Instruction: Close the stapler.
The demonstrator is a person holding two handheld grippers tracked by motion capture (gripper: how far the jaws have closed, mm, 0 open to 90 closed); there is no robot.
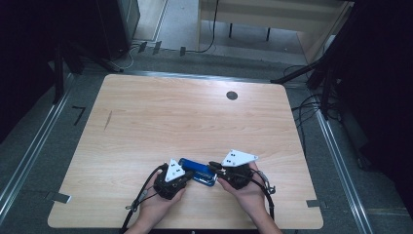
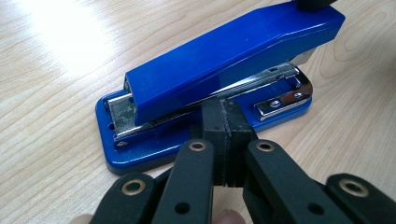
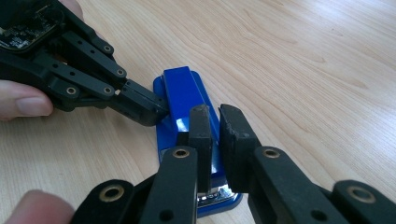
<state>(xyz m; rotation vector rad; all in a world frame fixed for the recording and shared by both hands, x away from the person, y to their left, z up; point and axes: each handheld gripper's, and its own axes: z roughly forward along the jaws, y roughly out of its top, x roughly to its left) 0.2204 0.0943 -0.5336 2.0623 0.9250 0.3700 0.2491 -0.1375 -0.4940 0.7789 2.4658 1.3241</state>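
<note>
Pale wood tabletop (image 1: 195,112), one dark round hole (image 1: 232,95) near its far edge, grey floor and cables around. A blue stapler (image 1: 198,171) lies near the front edge between both hands. The left gripper (image 2: 224,135), jaws pressed together, touches the stapler's side; the right gripper (image 3: 215,135), jaws slightly apart, hovers over its rear end.

The light wooden worktop (image 1: 195,117) has a round dark cable hole (image 1: 232,95) near its far edge. It stands on grey floor (image 1: 29,146), with metal rails (image 1: 338,165) on either side. Black cables (image 1: 209,44) trail beyond, toward a pale desk (image 1: 272,14). The room's edges lie in darkness.
</note>
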